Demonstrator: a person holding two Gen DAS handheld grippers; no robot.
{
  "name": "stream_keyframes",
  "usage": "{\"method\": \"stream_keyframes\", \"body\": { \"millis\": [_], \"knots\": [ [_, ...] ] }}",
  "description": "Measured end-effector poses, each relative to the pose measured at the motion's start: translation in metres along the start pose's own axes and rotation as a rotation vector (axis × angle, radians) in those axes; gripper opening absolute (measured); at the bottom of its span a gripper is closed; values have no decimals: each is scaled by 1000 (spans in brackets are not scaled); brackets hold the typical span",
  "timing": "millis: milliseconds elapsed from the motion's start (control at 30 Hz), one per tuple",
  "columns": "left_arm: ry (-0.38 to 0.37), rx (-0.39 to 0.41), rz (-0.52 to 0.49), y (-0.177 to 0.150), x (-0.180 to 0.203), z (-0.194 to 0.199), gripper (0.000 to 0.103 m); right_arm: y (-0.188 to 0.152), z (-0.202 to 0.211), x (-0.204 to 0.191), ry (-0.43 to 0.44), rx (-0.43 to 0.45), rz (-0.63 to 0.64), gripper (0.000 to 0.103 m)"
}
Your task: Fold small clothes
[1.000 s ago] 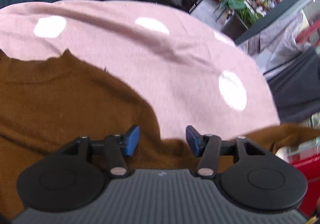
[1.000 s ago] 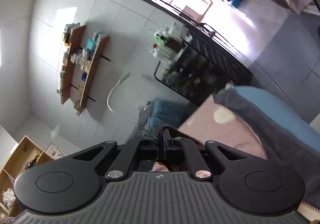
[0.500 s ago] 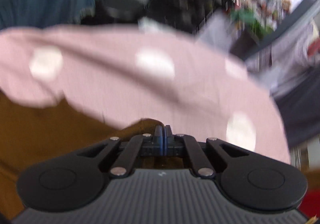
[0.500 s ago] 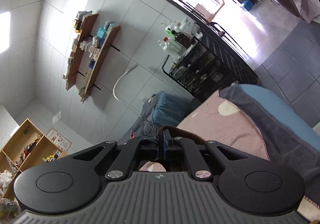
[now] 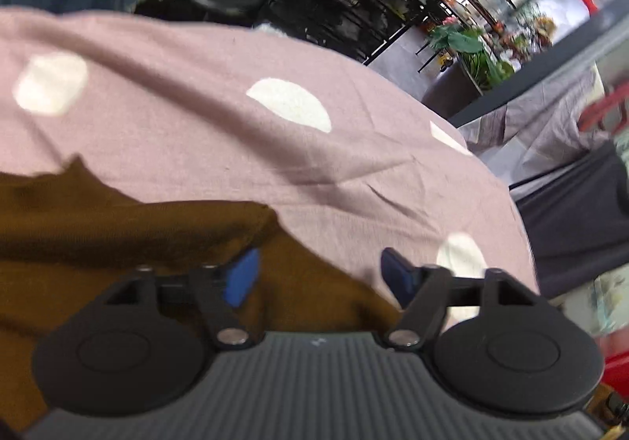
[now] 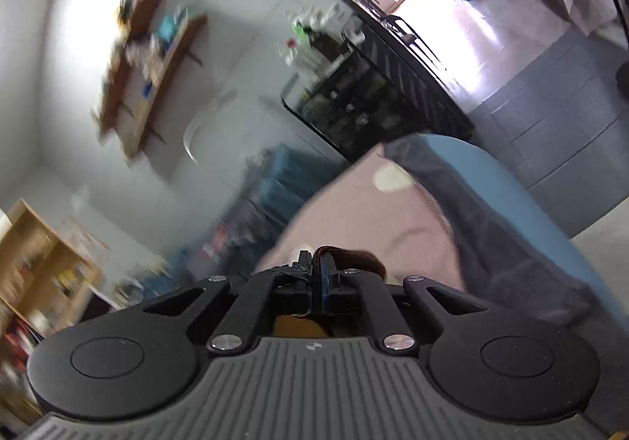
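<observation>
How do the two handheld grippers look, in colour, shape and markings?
Both are alike: a grey ribbed body with a small white mark, two round black discs, and black link arms with silver rivets. The left gripper has blue pads on its fingertips; blue also shows on the right gripper. No cables, hands or sleeves are visible.
</observation>
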State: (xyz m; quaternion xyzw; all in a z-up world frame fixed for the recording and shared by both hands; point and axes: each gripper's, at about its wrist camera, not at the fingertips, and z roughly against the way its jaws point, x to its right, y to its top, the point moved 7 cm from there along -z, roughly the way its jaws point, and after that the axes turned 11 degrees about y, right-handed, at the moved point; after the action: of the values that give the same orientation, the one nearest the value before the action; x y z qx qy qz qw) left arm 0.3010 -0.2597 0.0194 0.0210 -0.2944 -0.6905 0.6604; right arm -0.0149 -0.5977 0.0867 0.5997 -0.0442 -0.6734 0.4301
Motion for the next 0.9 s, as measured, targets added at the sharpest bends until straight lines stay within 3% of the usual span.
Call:
{"method": "stream_keyframes", "body": {
  "millis": [200,300,400,533,733,900],
  "knots": [
    [127,68,-229,-36,-1,61,81,-7,6,2,-46,25,-20,9],
    [172,98,-299,-63,-26,94,83,-1,1,-2,13,51,-94,9],
    [253,116,-286,-91,-83,127,95,9,-14,-25,101,70,-116,9],
    [450,129,-201,-135,-170,172,95,15,-52,-66,271,63,-191,9],
    [440,11,-68,-218,-240,204,95,0,-149,-158,497,-68,-228,9],
    [390,40,-23,-239,-255,219,95,-50,-259,-230,602,-246,-292,9]
  ]
}}
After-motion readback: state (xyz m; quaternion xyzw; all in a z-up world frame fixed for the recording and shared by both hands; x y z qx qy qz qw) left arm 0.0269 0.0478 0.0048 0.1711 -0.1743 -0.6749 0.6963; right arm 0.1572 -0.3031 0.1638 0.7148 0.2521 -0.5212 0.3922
